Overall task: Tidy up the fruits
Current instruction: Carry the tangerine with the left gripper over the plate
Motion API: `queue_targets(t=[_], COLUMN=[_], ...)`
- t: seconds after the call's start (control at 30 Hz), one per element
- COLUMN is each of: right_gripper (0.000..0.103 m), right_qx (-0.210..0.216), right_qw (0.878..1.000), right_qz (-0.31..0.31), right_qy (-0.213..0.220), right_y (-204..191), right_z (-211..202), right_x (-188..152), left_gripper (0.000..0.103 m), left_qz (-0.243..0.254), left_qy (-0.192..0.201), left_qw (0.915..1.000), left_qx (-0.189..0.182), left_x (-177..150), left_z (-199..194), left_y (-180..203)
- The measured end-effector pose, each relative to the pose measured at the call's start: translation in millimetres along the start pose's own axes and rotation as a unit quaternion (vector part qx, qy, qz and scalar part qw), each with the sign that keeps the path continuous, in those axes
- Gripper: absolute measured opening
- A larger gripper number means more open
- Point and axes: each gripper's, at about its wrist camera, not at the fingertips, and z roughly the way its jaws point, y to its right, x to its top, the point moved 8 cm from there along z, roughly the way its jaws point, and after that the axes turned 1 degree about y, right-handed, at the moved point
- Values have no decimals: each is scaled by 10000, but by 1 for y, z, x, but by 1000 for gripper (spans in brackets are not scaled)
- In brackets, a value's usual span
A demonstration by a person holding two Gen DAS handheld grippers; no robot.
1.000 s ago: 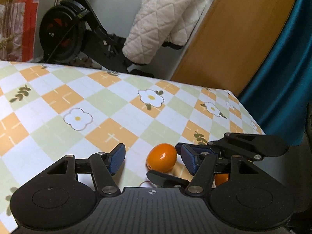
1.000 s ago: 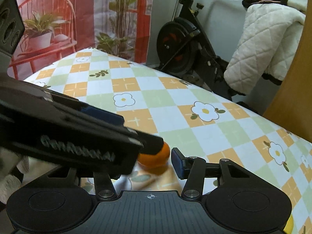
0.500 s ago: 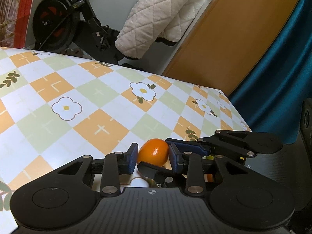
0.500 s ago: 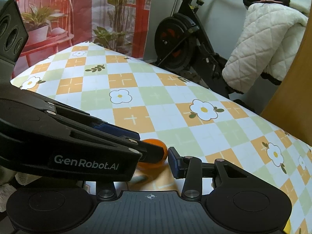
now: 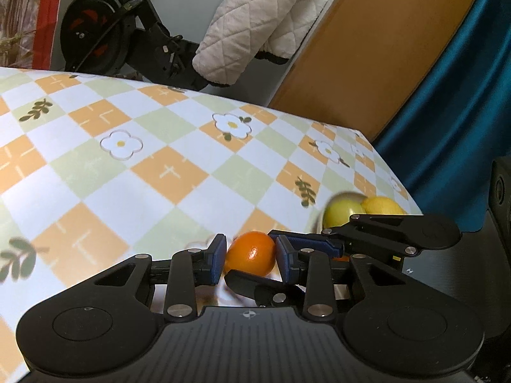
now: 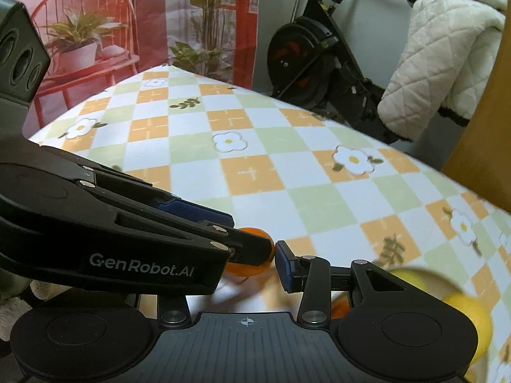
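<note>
The worktop is the biggest thing in view, covered by a smooth, slightly glossy cloth printed in orange, pale green and white diamonds with white daisies and small leaf sprigs. Beyond its far edge stand a black exercise bike and a quilted cream jacket, soft and padded, draped beside a flat wooden panel and a teal curtain.

Near the right edge of the worktop sit 2 round fruits, a pale green one and a yellow one, touching each other and seemingly held in a light-rimmed bowl, though blur hides its shape.

The left gripper has its fingers closed on a small orange, the blue ribbed pads pressed against both sides of its shiny oval skin. The orange lies just left of the green and yellow pair. Whether it is off the worktop or resting on it I cannot tell.

The right gripper sits close beside it, crossing the left one. Only 1 of its fingers shows, next to the orange but seemingly not pressing it; the other is hidden behind the left gripper, so its state cannot be told.

The step in hand looks like picking up the orange to join the other fruit. The next move calls for a steady lift and a short carry right, clear of the right gripper, with a light squeeze since the round, slick skin could slip.
</note>
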Motion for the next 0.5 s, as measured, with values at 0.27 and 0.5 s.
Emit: queue_targets(t=[0.27,0.5], right_gripper=[38,38], right_qx=[195,386], right_qw=[9997,9988], right_qz=[85,218], right_qy=[81,189], right_y=[-17,-22], right_z=[-25,-40], right_x=[-25,-43], left_gripper=[35,36], left_qz=[86,119], left_qy=[-56,-21], left_qw=[9999,9998], left_qx=[128,188], left_x=[-25,-42], left_z=[-22,-34], left_y=[12,19])
